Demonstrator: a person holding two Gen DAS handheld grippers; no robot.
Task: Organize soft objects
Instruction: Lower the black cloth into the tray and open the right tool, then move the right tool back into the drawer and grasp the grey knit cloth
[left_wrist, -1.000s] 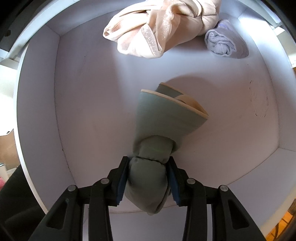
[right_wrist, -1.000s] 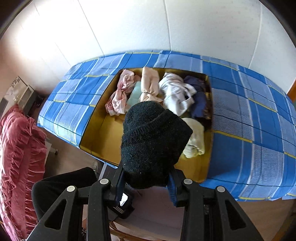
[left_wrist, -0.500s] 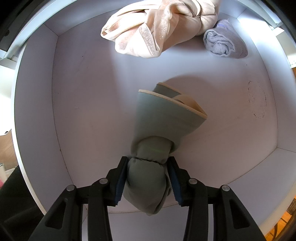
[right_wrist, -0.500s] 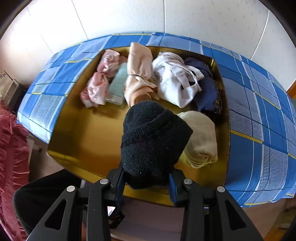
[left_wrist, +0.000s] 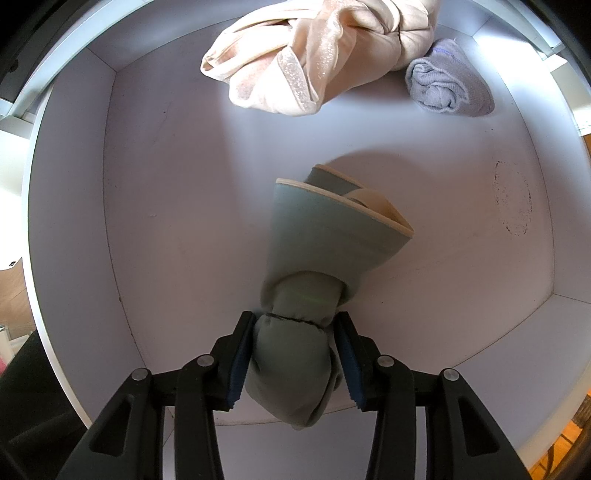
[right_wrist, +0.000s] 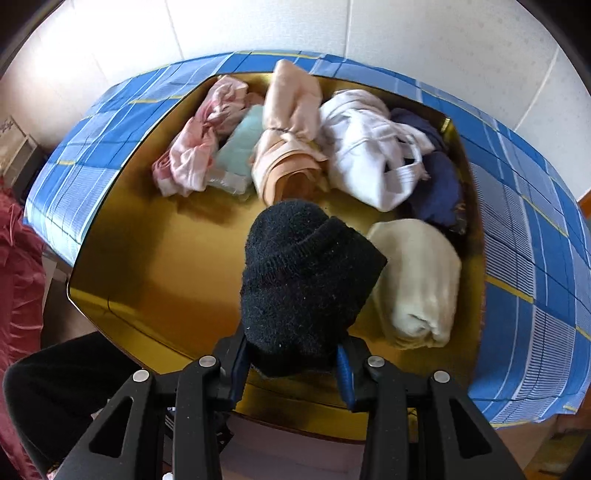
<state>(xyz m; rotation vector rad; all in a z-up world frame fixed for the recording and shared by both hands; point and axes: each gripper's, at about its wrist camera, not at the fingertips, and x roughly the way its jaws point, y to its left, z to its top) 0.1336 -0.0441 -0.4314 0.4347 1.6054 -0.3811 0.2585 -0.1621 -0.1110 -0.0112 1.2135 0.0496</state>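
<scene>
White panels wall in a drawer-like box (left_wrist: 155, 236) under the left view, while a blue checked cloth (right_wrist: 524, 236) covers the tabletop under the right one. Starting at the left hand-held gripper (left_wrist: 293, 354), its jaws are clenched on the knotted end of a grey-green bundle (left_wrist: 321, 251), whose long axis runs straight forward from the fingers, its wider cream-edged end pointing deeper into the box and seemingly hanging just above the floor. Farther in, against the back wall, lie a peach satin bundle (left_wrist: 314, 59) and, just beside it to the right, a small lilac roll (left_wrist: 447, 85); the floor between them and the held piece is bare. The right hand-held gripper (right_wrist: 291, 362) is clamped on a black knitted roll (right_wrist: 303, 280), held above the near part of a gold tray (right_wrist: 155, 280). Just right of the roll lies a cream roll (right_wrist: 417, 284); along the far side sit a pink bundle (right_wrist: 199, 147), a mint folded piece (right_wrist: 240, 151), a peach bundle (right_wrist: 291, 136), a white garment (right_wrist: 369, 147) and a navy one (right_wrist: 439, 184). Judging by this, the left hand is nearer to setting down: its bundle need only go down and forward toward the back row.
</scene>
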